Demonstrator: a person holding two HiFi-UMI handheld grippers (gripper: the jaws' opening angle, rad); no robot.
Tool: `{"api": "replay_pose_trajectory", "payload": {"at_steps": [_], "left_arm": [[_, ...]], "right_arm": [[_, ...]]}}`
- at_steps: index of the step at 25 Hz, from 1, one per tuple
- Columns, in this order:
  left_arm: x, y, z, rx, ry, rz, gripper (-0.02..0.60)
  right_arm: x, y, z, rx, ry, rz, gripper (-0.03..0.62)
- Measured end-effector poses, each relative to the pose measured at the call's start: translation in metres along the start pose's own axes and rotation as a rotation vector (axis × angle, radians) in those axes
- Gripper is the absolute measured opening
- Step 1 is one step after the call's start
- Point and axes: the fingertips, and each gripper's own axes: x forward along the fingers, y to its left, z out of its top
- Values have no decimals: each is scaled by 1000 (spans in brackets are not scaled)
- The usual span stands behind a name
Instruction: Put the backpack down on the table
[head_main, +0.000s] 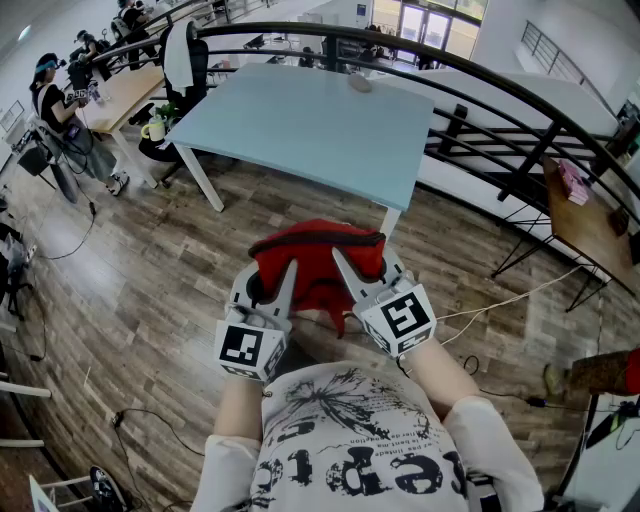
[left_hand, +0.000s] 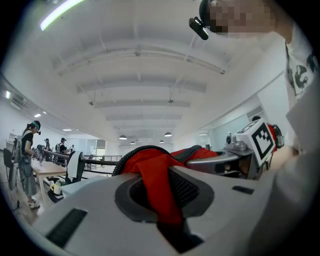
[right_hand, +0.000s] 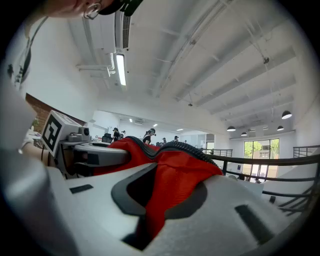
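Closest to the lens, printed white shirt (head_main: 350, 440) along the bottom edge of the head view. Beyond it, wooden floor (head_main: 150, 280) filling most of that view, thin cables (head_main: 70, 240) trailing over it at the left. Farther off, pale blue surface (head_main: 310, 125), bare except for one small thing (head_main: 360, 82) near its far edge, too small to name. Dark railing (head_main: 480, 80) curving behind and to the right. Red backpack (head_main: 318, 262) not yet on that surface: hanging in the air just ahead of the chest, over bare floor, its dark zipped top edge and long axis running left to right between the two tools. Left tool (head_main: 268, 285) clamped on a fold of red fabric at the pack's left end, jaws nearly together with the cloth pinched between them. Right tool (head_main: 365, 270) gripping red fabric the same way at the right end. Both pointing level, side by side. Deciding relation: surface straight ahead of the pack and a little to the left, well apart from it, near right leg the closest part. Neither tool clearly nearer, the right perhaps slightly so. Judged from this, carrying forward mostly still to do, then raising the pack over the near edge with both ends kept level.
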Motion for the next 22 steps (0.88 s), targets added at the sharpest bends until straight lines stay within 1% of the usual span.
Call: {"api": "replay_pose_trajectory", "payload": {"at_steps": [8, 12, 17, 22], "left_arm": [[6, 8, -5, -10, 3, -4, 54], [13, 19, -8, -19, 10, -4, 54], [31, 50, -15, -38, 11, -9, 54], [64, 103, -23, -28, 10, -25, 54]], "right_arm": [[9, -4, -5, -4, 4, -6, 23], [22, -7, -6, 2, 7, 2, 25], [57, -18, -7, 6, 0, 3, 25], [117, -37, -10, 24, -2, -6, 25]]}}
